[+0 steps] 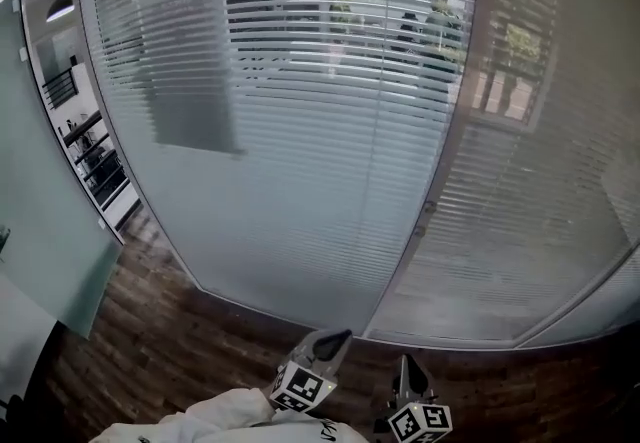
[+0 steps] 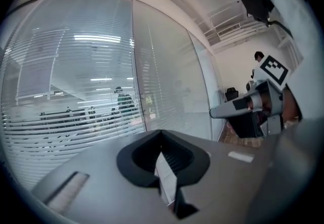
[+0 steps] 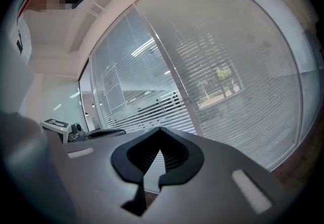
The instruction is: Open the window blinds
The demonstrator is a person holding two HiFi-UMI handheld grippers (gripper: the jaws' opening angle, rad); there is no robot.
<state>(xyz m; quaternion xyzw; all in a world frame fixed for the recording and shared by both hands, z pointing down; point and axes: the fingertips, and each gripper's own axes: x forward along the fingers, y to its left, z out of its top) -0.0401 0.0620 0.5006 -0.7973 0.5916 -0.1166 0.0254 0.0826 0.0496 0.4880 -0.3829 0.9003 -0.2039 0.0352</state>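
The window blinds are spanning the head view from nine to three o'clock, with the white slats tilting apart near twelve and lying flat lower down. At six o'clock, the left gripper and right gripper are holding their jaws together, empty.

Left tool and right tool point toward seemingly part-open blinds.

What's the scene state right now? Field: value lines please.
blinds: slats see-through up top, opaque lower down
left gripper: shut, empty, low in the head view, short of the blinds
right gripper: shut, empty, beside the left
contact: none with blinds or frame post
floor: dark wood
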